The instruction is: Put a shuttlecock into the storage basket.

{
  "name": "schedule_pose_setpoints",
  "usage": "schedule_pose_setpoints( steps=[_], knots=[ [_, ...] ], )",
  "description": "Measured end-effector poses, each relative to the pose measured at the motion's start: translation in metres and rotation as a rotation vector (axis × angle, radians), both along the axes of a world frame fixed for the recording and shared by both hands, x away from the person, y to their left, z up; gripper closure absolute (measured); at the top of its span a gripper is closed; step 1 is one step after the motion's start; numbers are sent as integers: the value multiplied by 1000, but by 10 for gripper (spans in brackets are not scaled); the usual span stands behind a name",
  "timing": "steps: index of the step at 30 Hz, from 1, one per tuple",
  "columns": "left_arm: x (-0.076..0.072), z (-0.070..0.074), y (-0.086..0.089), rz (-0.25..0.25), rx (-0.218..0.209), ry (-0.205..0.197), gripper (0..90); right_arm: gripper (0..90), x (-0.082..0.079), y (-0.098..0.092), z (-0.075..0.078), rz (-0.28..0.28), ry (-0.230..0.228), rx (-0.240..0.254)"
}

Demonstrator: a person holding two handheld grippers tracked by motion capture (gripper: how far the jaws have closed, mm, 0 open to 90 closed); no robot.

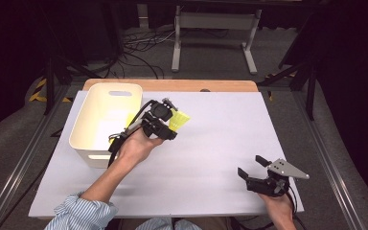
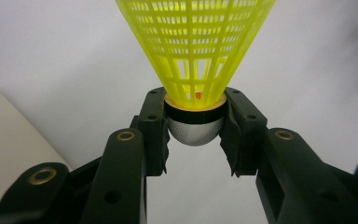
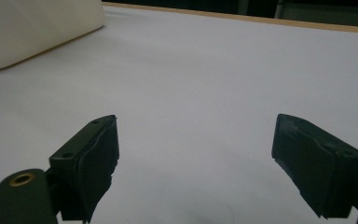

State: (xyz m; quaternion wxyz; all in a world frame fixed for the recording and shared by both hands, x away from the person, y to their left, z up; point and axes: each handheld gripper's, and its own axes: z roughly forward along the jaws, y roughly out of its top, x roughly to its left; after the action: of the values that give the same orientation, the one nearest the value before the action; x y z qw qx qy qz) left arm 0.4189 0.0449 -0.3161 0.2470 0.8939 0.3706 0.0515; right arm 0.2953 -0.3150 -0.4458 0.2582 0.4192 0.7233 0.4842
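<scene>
Black fingers (image 2: 154,135) of the left gripper (image 2: 195,133) squeeze the round silver tip of a yellow shuttlecock (image 2: 195,51), so it is held tight. From above, the shuttlecock (image 1: 179,120) hangs over the white table (image 1: 220,124), just beside a cream bin (image 1: 106,120). Well apart, the right gripper (image 1: 251,166) sits low near the table's front edge with its fingers (image 3: 95,156) wide apart, holding nothing.
</scene>
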Motion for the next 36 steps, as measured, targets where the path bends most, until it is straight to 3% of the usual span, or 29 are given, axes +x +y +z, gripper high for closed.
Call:
schedule_pose_setpoints(
  steps=[36],
  knots=[
    [20,22,29,86,27,0,645,142,-7,-2,-5,-25,3,-35]
  ],
)
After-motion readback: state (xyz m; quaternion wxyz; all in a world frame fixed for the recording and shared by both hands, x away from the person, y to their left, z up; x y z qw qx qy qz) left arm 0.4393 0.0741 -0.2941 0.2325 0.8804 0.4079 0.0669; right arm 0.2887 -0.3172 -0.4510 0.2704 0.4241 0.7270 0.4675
